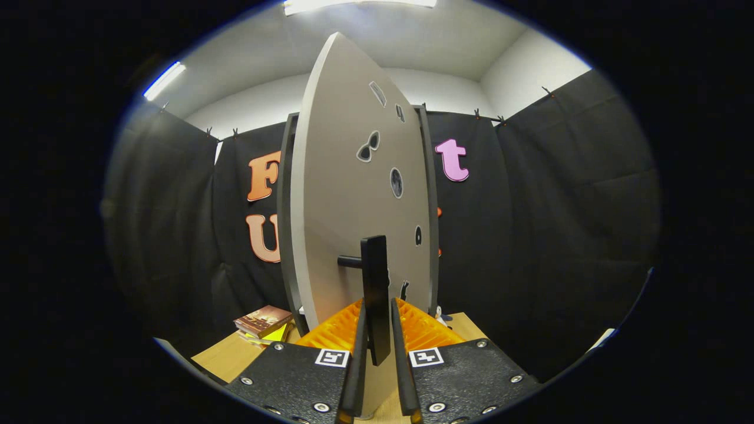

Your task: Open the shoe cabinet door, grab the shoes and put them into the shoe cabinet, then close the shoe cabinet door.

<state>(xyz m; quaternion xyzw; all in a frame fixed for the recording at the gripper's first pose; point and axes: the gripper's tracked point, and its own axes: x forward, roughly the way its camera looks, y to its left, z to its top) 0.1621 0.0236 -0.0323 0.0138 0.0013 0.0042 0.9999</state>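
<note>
Tool (377,335) clamped on the black bar handle (375,294) of the pale grey shoe cabinet door (347,194); the door stands edge-on, seemingly part open, swung by that handle. Left of the door, books (263,321) lie on the wooden counter (227,356).

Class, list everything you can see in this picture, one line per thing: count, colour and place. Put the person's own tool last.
Cabinet door: one, pale grey with small dark stickers, swung partly open, straight ahead of the fingers.
Door handle: one, black, upright bar on the door, between the fingers.
Cabinet frame: one, dark grey, behind the door.
Books: small stack, brown cover on top, yellow beneath, on the table left of the cabinet.
Table: one, light wood, under the cabinet.
Claw: one, fingers close on either side of the handle; contact unclear.
</note>
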